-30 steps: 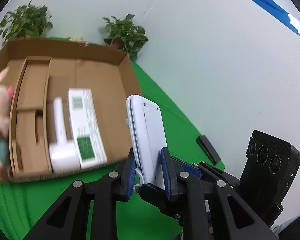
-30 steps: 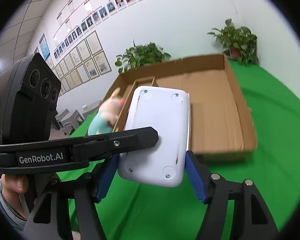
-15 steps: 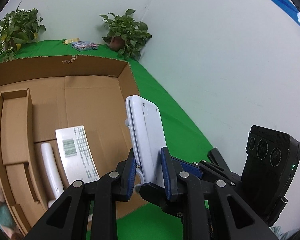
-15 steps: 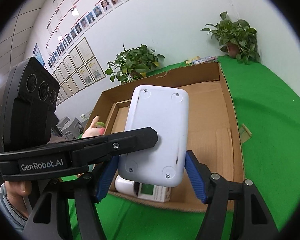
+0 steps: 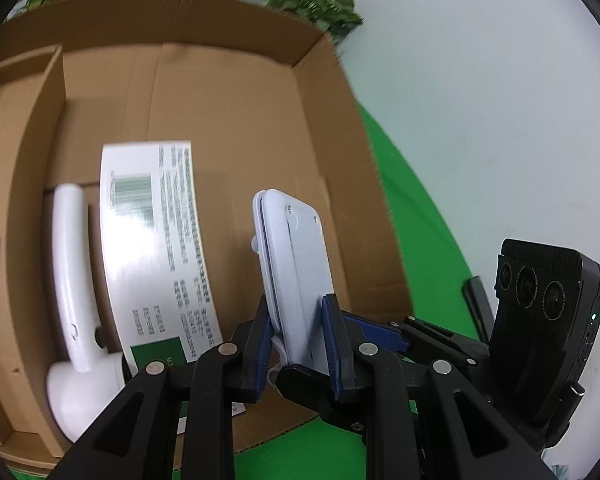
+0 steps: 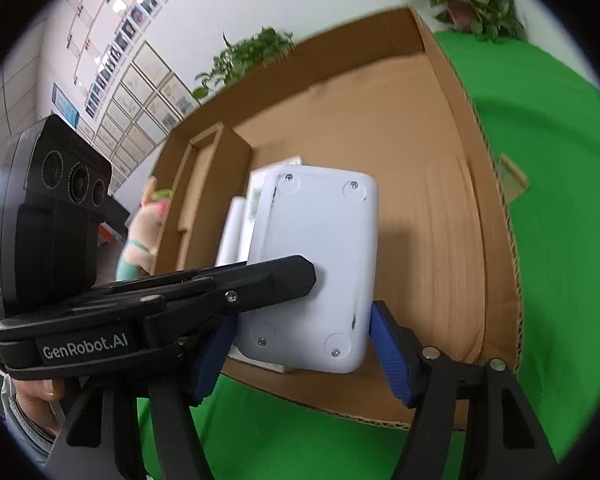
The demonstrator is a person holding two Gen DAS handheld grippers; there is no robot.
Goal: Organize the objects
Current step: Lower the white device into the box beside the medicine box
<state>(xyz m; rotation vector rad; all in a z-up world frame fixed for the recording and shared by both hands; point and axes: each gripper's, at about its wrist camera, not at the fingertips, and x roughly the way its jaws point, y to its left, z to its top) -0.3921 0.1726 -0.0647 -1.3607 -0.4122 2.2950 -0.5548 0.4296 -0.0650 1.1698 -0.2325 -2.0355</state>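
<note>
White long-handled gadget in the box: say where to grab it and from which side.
Take the white gadget by its slim handle, mid-length, coming down from above. It lies flat in the cardboard box, bulbous head near the front wall, printed carton close beside it.

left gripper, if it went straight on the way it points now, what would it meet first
Probably the bare cardboard floor of the box, right of the white carton. The left gripper is shut on the white device, whose far end would likely touch first; depth is unclear.
</note>
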